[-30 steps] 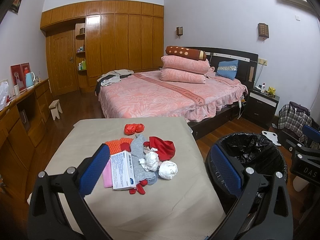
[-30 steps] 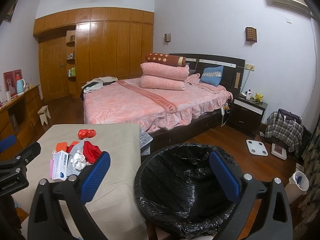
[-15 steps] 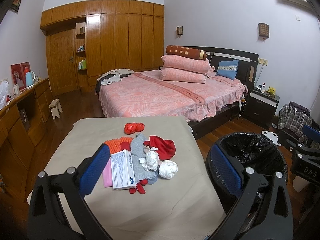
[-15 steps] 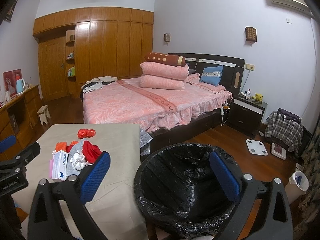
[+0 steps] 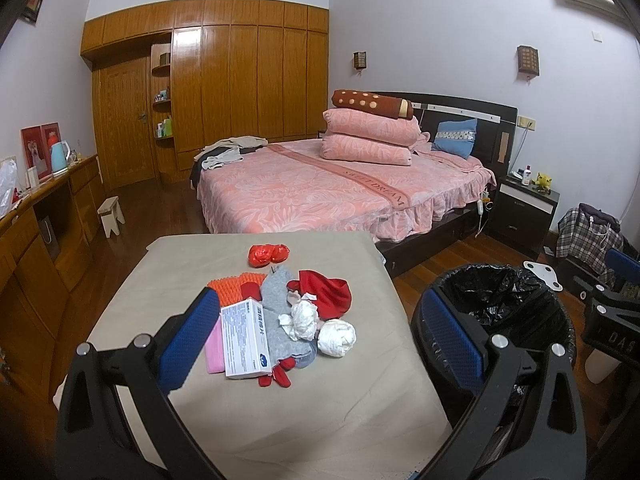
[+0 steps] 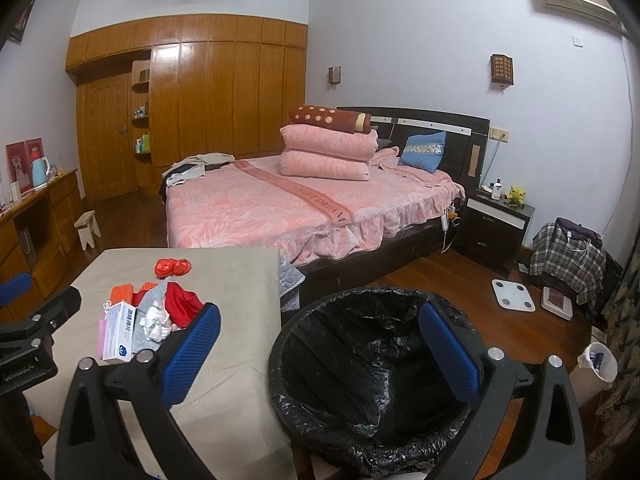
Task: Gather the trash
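Observation:
A heap of clutter lies on the beige table: a white medicine box, crumpled white tissue balls, a grey sock, a red cloth, an orange mesh piece and a red crumpled wrapper. A bin with a black liner stands right of the table. My left gripper hovers open above the table's near part, nothing between its fingers. My right gripper hangs open over the bin, empty. The heap shows at its left.
A pink bed stands beyond the table, with a dark nightstand to its right. A wooden desk runs along the left wall and a small stool sits on the floor. A white scale and bags lie at right.

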Available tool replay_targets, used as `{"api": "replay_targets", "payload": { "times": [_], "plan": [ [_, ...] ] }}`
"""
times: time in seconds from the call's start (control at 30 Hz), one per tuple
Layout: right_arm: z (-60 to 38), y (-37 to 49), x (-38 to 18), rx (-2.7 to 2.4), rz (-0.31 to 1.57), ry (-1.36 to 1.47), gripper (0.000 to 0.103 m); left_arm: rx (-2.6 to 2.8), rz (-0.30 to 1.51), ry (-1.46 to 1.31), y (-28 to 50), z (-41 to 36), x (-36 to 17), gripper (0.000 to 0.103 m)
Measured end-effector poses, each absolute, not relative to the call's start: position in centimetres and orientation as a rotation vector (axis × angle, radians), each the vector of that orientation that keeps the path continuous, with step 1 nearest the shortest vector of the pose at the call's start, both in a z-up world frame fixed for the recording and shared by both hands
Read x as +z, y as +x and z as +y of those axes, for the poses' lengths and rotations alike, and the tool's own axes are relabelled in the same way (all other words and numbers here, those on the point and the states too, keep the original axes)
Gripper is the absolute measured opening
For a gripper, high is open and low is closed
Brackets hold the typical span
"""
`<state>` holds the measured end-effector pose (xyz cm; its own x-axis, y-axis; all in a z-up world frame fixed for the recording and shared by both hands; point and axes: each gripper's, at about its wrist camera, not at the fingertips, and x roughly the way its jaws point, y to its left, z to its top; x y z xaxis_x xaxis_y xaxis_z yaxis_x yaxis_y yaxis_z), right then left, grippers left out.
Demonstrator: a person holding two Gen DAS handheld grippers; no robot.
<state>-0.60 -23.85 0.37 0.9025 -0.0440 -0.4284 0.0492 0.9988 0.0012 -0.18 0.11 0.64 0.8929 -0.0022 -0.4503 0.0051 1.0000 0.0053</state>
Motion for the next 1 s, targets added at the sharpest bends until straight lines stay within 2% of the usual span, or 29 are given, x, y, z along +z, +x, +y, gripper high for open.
{"api": "replay_targets", "payload": {
  "times": [1.0],
  "plan": [
    [-22.3,0.9,-0.5,-0.016,0.456,0.015,0.097,0.01,0.486,-0.009,-0.1,0.7,-0.5,0.098]
  ]
}}
